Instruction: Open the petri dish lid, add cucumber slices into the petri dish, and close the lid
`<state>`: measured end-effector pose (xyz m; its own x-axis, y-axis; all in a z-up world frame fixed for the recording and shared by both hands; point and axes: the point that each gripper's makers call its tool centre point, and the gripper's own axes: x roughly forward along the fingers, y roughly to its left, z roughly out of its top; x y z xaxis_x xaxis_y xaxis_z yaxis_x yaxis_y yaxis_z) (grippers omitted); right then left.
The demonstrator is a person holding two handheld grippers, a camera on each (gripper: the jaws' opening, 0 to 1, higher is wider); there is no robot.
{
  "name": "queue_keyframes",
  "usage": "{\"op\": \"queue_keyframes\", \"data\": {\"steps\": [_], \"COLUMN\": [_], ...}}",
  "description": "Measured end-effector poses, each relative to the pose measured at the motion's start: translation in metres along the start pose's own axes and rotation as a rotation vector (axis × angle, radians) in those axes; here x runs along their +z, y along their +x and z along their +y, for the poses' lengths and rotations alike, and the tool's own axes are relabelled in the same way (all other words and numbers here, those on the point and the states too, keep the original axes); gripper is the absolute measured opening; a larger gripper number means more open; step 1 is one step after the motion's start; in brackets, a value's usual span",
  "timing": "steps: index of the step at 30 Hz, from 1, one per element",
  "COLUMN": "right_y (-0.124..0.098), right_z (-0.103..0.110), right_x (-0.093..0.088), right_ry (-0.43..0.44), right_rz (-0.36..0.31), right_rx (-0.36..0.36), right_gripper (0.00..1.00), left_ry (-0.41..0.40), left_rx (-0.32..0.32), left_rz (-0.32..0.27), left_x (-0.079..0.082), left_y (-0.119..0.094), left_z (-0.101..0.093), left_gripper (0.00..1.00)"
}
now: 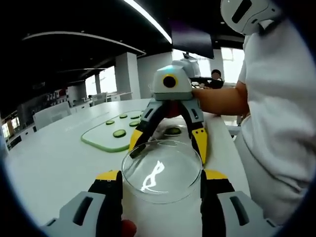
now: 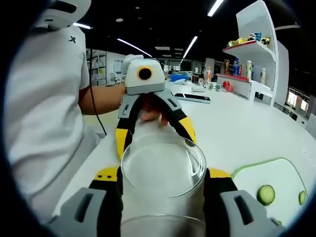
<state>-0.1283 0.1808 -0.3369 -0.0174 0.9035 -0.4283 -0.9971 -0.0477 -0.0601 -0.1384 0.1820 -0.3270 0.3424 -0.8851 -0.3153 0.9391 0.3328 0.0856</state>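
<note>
Clear, colourless glass is seen in the round petri dish lid (image 1: pixel 163 170). Black jaws tipped in yellow mark the grey left tongs (image 1: pixel 162 190). Dark green cucumber slices (image 1: pixel 119 133) lie on a pale green-edged board (image 1: pixel 98 140) upon the white worktop (image 1: pixel 49 163).

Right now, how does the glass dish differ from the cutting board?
The glass dish is clear and round; the cutting board is pale green, a rounded rectangle. The glass dish is held between the left gripper's jaws; the cutting board lies flat on the table. The glass dish looks empty; the cutting board carries cucumber slices. Both are shallow and low.
</note>
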Motion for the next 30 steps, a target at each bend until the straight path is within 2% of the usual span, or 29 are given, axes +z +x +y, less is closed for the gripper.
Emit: {"op": "queue_keyframes", "data": {"steps": [4,11,19,30], "right_y": [-0.001,-0.013,-0.023,-0.036], "right_z": [0.0,-0.002,-0.003,-0.006], "right_x": [0.002,0.014,0.015,0.017], "right_ry": [-0.012,-0.014,-0.033,-0.051], "right_rz": [-0.005,-0.035,-0.009,-0.017], "right_rx": [0.0,-0.008,-0.03,-0.067], "right_gripper": [0.65,0.65,0.65,0.65], "left_ry": [0.017,0.052,0.084,0.116], "left_rx": [0.009,0.009,-0.002,-0.017], "left_rz": [-0.003,-0.036,-0.045,-0.058], "left_x": [0.002,0.023,0.032,0.043], "left_y": [-0.002,-0.002,0.006,0.012], "left_z": [0.0,0.001,0.0,-0.002], "left_gripper": [0.62,0.62,0.62,0.62]}}
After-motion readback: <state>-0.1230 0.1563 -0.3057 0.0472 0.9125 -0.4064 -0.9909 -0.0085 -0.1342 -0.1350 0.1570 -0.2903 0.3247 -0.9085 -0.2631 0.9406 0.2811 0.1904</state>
